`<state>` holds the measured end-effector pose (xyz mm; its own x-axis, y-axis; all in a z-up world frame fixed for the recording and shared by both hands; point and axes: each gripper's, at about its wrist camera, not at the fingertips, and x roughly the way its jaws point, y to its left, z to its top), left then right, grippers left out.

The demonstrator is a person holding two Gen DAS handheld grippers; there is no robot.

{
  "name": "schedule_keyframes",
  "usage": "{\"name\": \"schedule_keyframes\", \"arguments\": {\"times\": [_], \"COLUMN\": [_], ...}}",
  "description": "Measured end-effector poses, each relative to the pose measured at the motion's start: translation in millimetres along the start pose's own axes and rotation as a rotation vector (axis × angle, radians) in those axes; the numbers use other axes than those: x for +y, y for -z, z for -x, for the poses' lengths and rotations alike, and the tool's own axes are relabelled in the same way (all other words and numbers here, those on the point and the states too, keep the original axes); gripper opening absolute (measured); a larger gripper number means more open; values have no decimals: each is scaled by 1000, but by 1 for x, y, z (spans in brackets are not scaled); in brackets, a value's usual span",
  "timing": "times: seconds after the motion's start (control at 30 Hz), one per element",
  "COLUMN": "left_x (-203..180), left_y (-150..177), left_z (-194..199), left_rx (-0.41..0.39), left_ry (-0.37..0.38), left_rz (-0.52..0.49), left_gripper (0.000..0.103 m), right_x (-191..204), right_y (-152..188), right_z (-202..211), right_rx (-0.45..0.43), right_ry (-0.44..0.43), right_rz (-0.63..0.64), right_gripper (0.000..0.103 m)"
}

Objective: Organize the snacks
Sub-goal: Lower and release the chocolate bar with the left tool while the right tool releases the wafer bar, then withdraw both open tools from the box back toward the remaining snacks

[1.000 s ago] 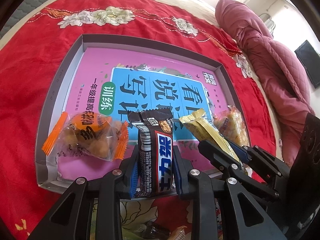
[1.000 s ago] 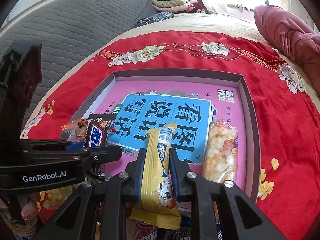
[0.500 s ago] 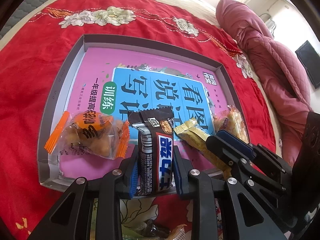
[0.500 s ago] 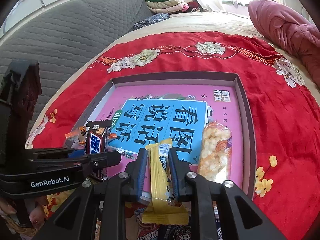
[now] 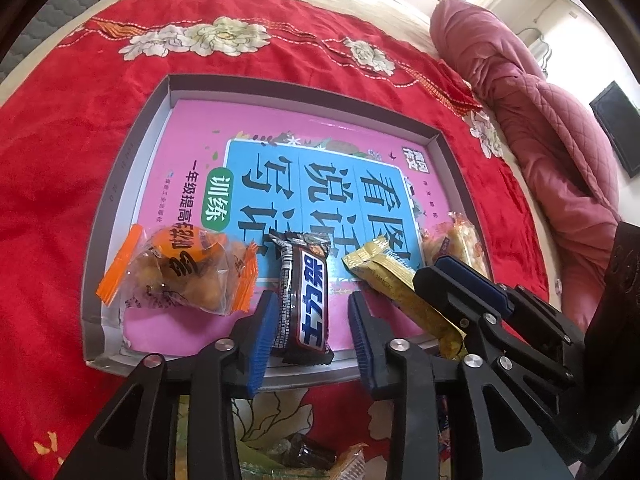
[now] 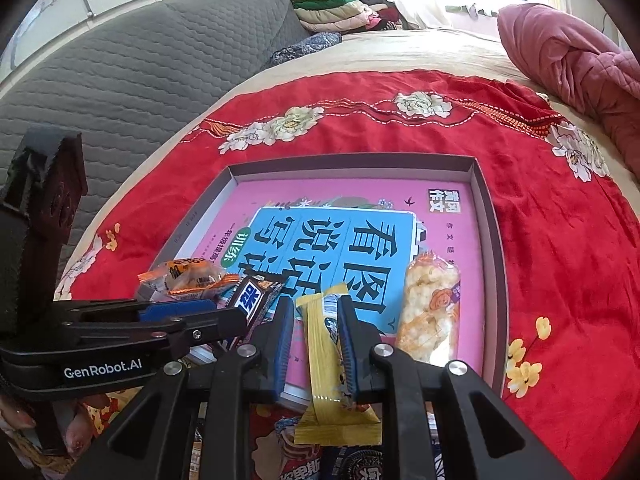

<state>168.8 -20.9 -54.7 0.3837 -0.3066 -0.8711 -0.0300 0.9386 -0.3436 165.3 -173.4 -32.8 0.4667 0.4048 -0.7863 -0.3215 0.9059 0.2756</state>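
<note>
step: chocolate bar (image 5: 306, 300) being set down in tray (image 5: 132, 152), row with orange-wrapped snack (image 5: 184, 270) and puffed-rice pack (image 6: 430, 308)
left gripper (image 5: 310, 328): jaws opening, bar between them, pads no longer pressed on it
right gripper (image 6: 314, 340): clamped on yellow bar (image 6: 326, 360), held over tray's near edge
next: left to be drawn back clear of bar; yellow bar to be lowered into gap beside it, then released
surface: red floral blanket (image 5: 60, 128) on bed, soft, tray could tip
room: pink quilt (image 6: 560, 52), grey headboard (image 6: 140, 60), folded laundry (image 6: 332, 4)
</note>
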Motion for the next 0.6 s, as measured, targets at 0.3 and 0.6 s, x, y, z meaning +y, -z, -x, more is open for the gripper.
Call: {"name": "schedule_keyframes", "arguments": {"times": [0.3,0.6], "left_x": [0,1], "left_y": [-1,-2], "left_z": [17,39], "left_rx": [-26,-59], "left_ry": [17,25], "left_rz": [9,11], "left_gripper": [46,51], "right_x": [1,0], "right_y": [-5,-8], "right_z": [12,22], "right_rx": [-39,-71], "right_ry": [-13,-28], "right_rz": [11,7], "right_gripper": [23,29]}}
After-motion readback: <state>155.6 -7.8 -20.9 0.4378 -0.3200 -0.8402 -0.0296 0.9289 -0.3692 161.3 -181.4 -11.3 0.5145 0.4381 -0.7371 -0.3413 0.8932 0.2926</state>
